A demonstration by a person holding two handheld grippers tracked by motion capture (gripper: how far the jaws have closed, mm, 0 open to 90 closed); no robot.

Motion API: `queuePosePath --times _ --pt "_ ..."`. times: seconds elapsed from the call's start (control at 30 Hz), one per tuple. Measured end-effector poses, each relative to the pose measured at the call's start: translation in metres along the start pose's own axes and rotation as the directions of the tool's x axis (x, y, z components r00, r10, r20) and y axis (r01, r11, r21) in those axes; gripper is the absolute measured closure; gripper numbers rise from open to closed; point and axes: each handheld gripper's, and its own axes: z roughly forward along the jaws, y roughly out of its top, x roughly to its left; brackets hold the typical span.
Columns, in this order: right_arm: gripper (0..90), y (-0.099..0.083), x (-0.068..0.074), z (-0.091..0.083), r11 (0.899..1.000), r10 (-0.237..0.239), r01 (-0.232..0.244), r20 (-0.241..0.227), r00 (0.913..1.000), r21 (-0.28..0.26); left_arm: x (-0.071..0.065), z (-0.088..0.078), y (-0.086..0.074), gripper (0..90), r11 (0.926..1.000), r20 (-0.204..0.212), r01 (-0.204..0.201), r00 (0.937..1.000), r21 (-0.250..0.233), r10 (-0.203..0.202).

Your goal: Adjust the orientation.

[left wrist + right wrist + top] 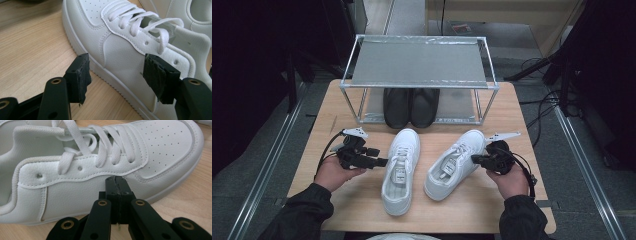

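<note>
High view: two white sneakers lie on the bench in front of the shoe rack [419,85], on whose lower shelf a black pair [411,106] is already stowed. Left sneaker [400,169] is flanked by the left gripper [379,162], fingers spread and empty; right sneaker [455,162] is approached by the right gripper [474,159] — fingers clenched on nothing. Neither white shoe is lifted yet — both remain to be shelved, it is judged.
</note>
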Motion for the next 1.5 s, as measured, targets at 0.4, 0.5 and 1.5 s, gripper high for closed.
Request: queuePosePath --times 0.4,0.5,1.5 --pt "90.0 0.015 -0.001 0.011 0.999 -0.039 0.039 -0.016 0.9991 0.001 0.001 -0.007 -0.010 38.1 0.9998 -0.025 0.018 0.9995 -0.006 -0.018" --pt "90.0 0.018 -0.001 0.014 0.999 -0.040 0.040 -0.023 0.9990 0.003 0.000 -0.008 -0.011 38.4 0.9999 -0.023 0.012 0.9997 -0.012 -0.012" --pt "90.0 0.040 0.010 0.037 0.992 -0.126 0.127 -0.112 0.9857 0.005 -0.004 -0.010 -0.019 39.5 0.9998 -0.036 0.005 0.9993 -0.018 -0.006"
